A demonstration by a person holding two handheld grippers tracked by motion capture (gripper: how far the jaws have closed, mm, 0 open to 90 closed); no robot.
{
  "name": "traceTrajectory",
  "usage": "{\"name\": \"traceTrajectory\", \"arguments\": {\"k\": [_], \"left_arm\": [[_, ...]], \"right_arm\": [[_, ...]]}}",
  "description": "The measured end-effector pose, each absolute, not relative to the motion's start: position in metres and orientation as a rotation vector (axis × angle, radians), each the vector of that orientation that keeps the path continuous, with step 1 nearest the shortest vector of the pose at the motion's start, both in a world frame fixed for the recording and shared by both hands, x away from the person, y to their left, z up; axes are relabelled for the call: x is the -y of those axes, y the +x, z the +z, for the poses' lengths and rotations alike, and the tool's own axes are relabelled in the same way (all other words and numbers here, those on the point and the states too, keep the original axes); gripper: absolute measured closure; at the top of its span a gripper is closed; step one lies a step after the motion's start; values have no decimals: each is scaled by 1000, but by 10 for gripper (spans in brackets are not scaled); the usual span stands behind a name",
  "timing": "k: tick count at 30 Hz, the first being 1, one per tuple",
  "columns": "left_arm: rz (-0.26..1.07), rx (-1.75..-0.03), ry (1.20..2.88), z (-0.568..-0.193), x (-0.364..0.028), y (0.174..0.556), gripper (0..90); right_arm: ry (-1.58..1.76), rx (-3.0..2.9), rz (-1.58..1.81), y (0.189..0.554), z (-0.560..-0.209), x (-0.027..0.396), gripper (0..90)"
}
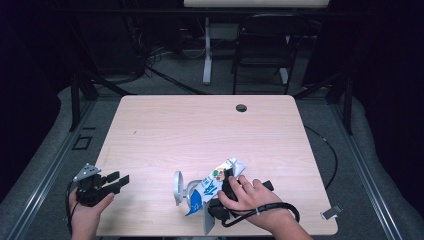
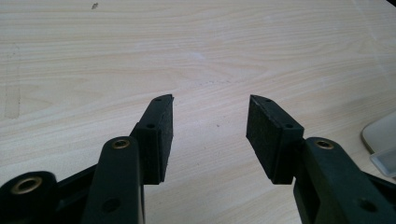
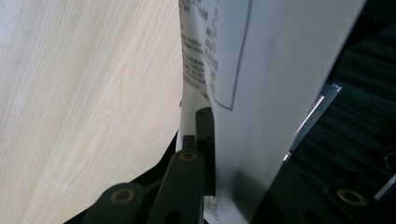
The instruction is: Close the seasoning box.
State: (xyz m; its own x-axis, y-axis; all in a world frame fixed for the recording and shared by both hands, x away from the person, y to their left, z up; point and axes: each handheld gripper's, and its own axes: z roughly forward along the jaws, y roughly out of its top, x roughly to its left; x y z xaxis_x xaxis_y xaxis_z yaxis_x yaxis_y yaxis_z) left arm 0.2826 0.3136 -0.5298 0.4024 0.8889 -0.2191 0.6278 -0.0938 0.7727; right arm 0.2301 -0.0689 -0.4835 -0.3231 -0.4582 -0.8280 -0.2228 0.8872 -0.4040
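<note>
A crumpled white carton (image 1: 216,181) with blue and colourful print lies tilted near the table's front edge. My right gripper (image 1: 227,179) is shut on it, with a hand wrapped over the gripper's body. In the right gripper view the carton's printed white panel (image 3: 252,70) stands between the jaws; the left jaw presses against it and the panel hides the other jaw. My left gripper (image 1: 119,182) rests at the front left corner, open, with nothing between its pads (image 2: 161,135) and only bare wood under them.
A pale grey round-rimmed object (image 1: 178,188), perhaps a cup on its side, lies just left of the carton; its edge (image 2: 380,137) appears in the left gripper view. The wooden table (image 1: 200,125) has a cable hole (image 1: 241,107) at the back. A chair (image 1: 265,45) stands beyond.
</note>
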Motion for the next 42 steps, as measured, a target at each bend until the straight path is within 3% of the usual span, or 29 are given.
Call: {"name": "traceTrajectory", "arguments": {"k": [42], "left_arm": [[381,-1322,1813,-531,-314,283,514]], "right_arm": [[-548,-1848,-291,227,-482,72,870]]}}
